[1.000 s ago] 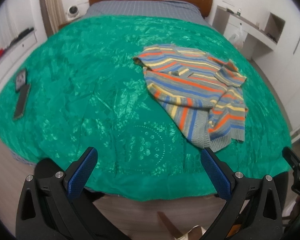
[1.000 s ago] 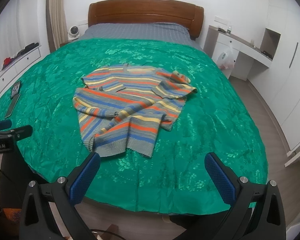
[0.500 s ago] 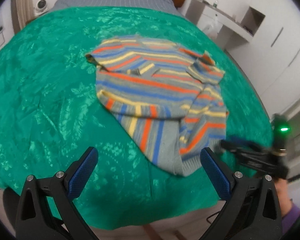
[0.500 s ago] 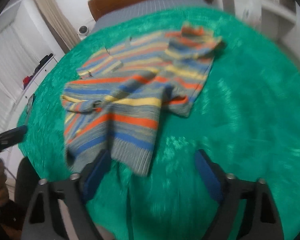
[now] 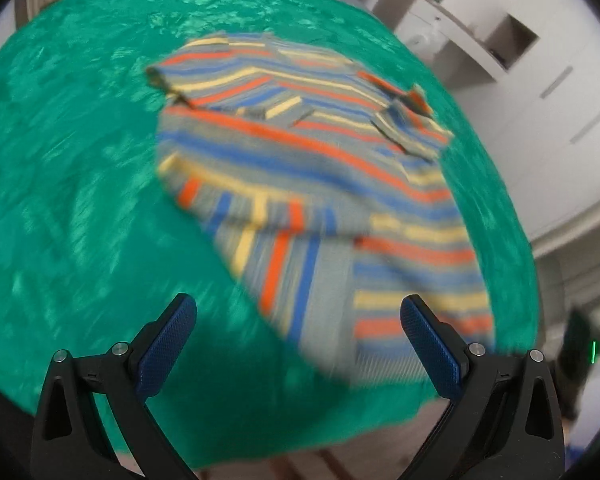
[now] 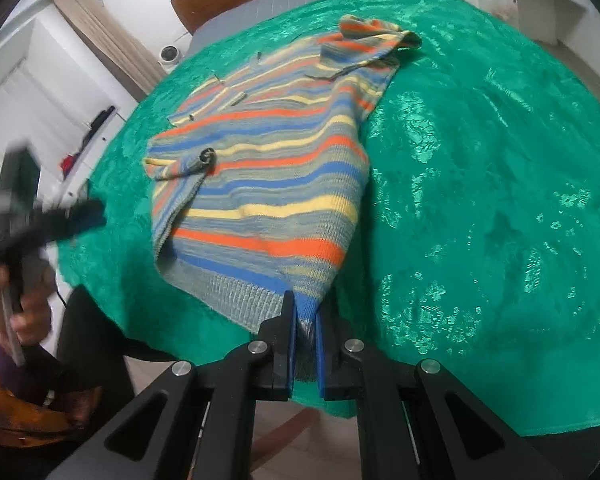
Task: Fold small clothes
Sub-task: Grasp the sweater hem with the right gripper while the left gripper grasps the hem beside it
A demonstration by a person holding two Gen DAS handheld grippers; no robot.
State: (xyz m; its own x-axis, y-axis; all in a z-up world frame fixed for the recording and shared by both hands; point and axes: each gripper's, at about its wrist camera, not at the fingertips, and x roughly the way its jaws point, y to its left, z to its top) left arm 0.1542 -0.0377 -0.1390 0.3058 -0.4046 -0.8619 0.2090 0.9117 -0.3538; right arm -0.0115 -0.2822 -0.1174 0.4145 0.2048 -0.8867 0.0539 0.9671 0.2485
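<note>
- Green bedspread [image 5: 80, 200] filled your left wrist view; your left gripper [image 5: 296, 344] stood wide and empty, the striped sweater [image 5: 320, 168] just ahead, hem nearest its right finger.
- Right wrist view: your right gripper [image 6: 303, 320] was pinching the sweater's hem corner [image 6: 306, 300], the garment running lengthwise away ahead-left.

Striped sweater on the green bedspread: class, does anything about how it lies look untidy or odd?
Yes. The striped sweater lies crumpled and askew on the green bedspread: one sleeve is bunched at the far corner, and another is folded across the body. The right gripper pinches its near hem corner.
</note>
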